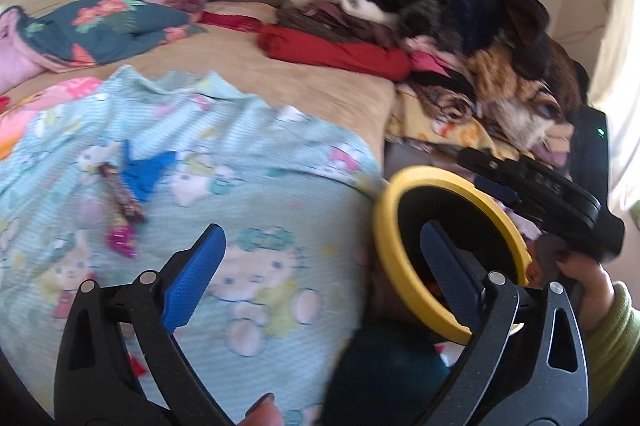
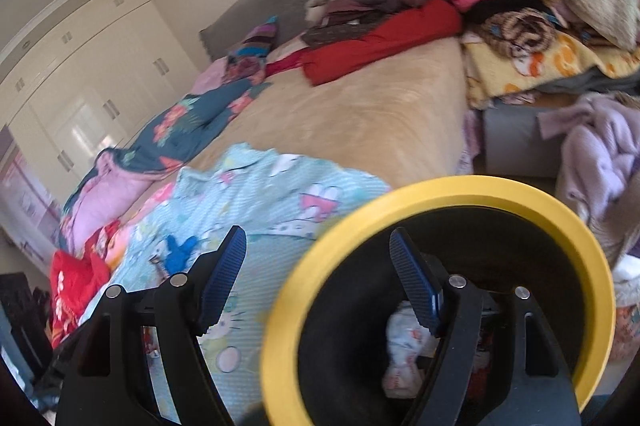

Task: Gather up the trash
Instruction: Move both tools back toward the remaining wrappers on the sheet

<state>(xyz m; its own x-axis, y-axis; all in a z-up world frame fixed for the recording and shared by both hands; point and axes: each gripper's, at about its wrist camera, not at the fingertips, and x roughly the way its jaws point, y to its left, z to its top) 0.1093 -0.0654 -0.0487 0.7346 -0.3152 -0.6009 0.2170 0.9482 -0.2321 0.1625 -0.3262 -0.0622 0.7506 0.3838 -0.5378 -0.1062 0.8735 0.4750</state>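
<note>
A yellow-rimmed black bin (image 2: 400, 202) stands at the bed's side, with crumpled white trash (image 2: 400, 354) inside. My right gripper (image 2: 318, 258) straddles the bin's rim, one finger (image 2: 414, 284) inside and one outside; whether it grips the rim I cannot tell. My left gripper (image 1: 322, 258) is open and empty over the pale blue cartoon blanket (image 1: 248, 170), with its right finger (image 1: 448, 266) over the bin (image 1: 384, 238). On the blanket lie a brown candy wrapper (image 1: 124, 198), a blue scrap (image 1: 146, 172) and a pink foil piece (image 1: 122, 240).
A tan bed (image 1: 288, 74) holds a floral blanket (image 1: 100, 26), a red cloth (image 1: 336, 52) and a tall heap of clothes (image 1: 460, 26) on the right. White wardrobes (image 2: 80, 78) line the far wall. A lilac garment (image 2: 600, 162) hangs right.
</note>
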